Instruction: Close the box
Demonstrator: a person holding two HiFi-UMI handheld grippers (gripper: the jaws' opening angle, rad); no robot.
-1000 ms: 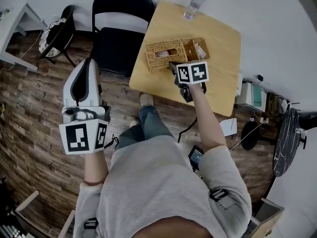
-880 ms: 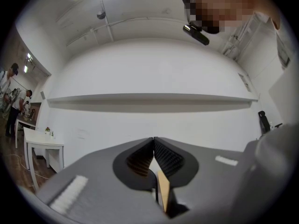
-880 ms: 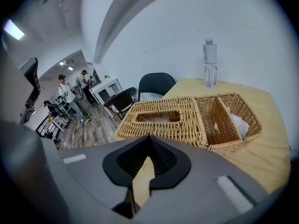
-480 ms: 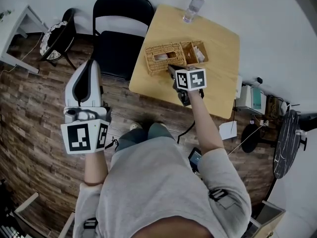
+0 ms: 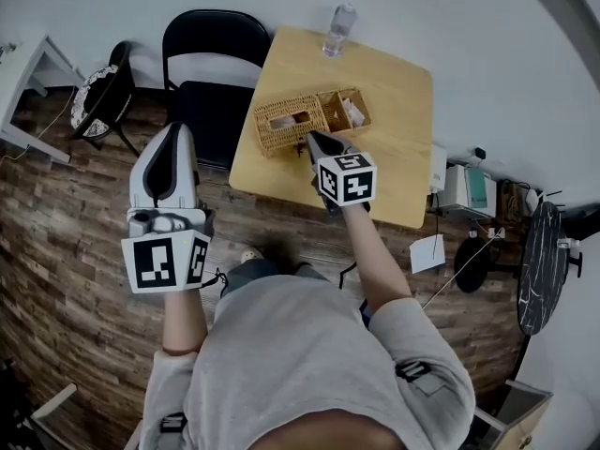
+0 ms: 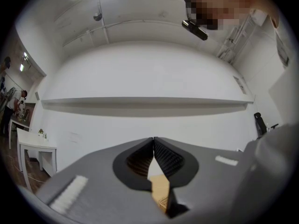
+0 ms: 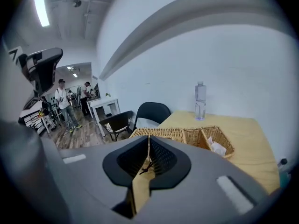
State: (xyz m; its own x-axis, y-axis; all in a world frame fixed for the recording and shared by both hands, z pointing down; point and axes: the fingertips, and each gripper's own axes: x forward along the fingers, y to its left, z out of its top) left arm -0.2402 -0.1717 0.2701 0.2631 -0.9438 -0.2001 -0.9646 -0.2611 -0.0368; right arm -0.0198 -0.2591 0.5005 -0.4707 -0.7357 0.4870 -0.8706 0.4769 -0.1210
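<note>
Head view, bottle beyond box, chair; left hand-held gripper, right hand-held gripper closed

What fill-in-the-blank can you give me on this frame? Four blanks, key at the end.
1. The left gripper and the right gripper both have their jaws ____.
2. The gripper nearer the wicker box is the ____ one.
3. The water bottle stands ____ on the table.
4. The chair beside the table is ____ in colour.
Missing words: shut; right; upright; black.
</note>
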